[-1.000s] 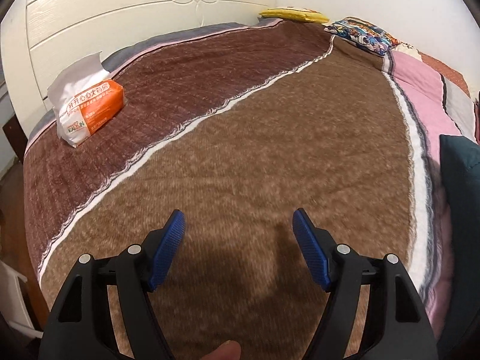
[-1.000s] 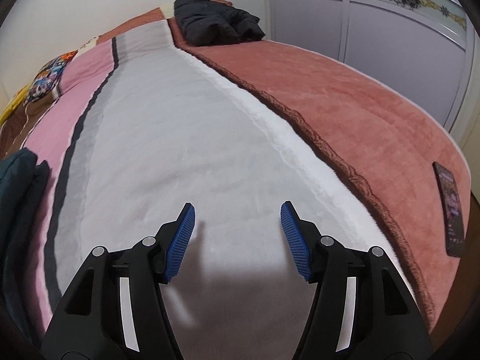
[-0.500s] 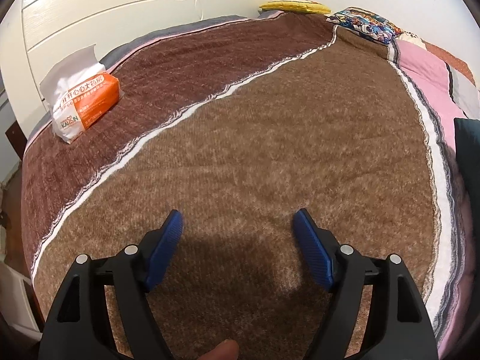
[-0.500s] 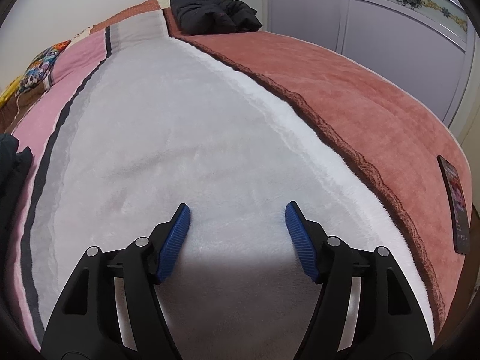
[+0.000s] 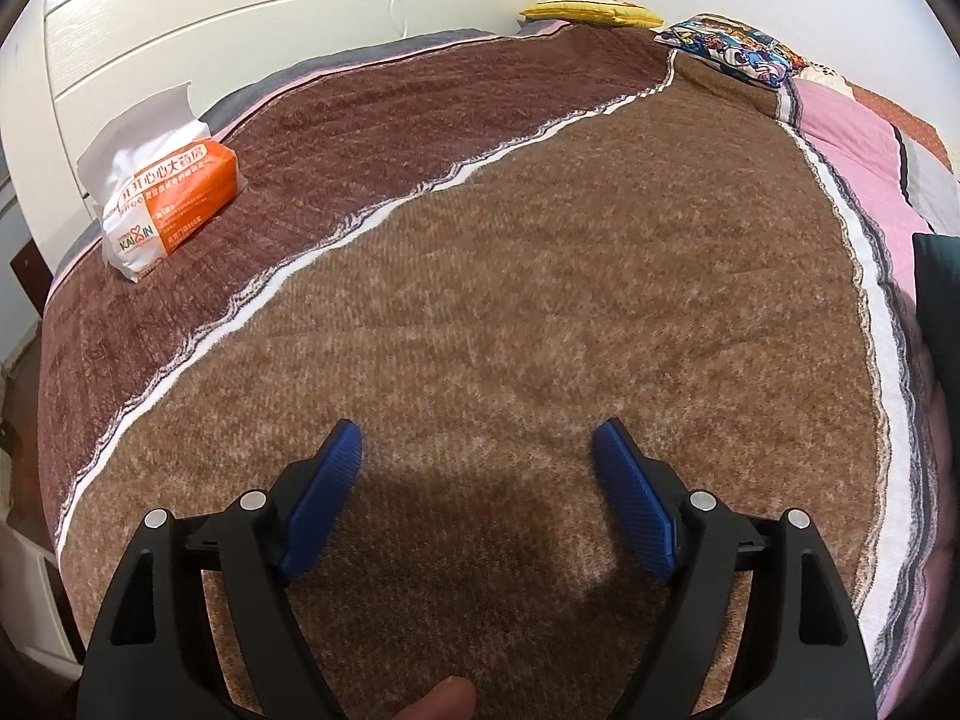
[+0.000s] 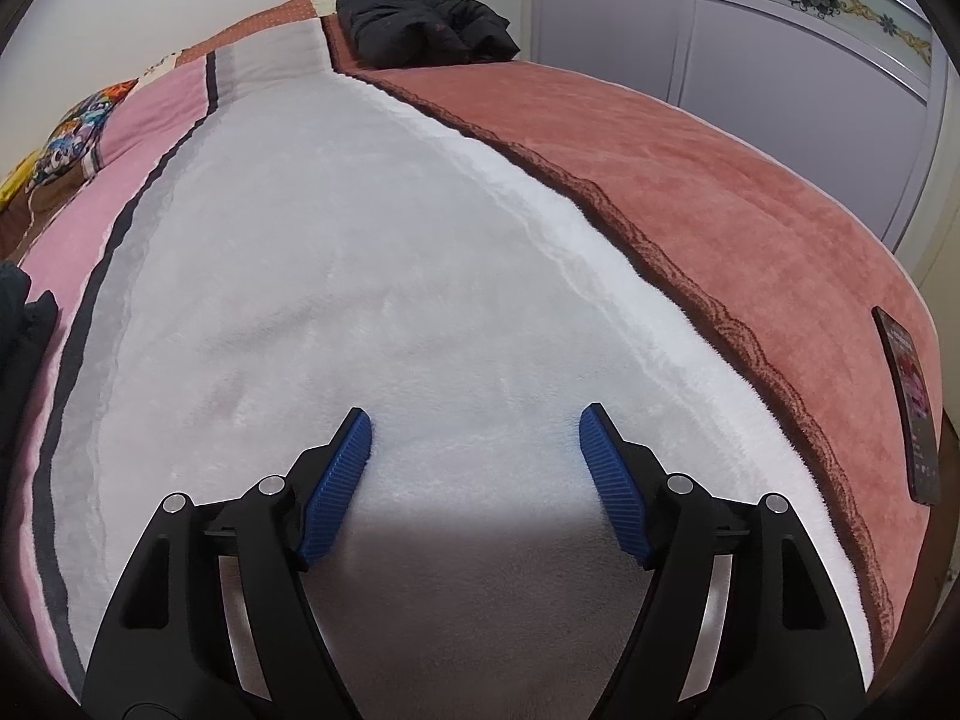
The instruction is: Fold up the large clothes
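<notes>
Left claw (image 5: 477, 441), right claw (image 6: 474, 426) opened wider; both empty.

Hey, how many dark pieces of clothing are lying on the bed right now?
2: a black jacket bunched at the bed's far end, and a dark garment at the picture's right edge, mostly cut off. Others may be hidden.

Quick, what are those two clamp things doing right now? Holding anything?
Left tool: open, just been widening, holding nothing.
Right tool: open, just been widening, holding nothing.
</notes>
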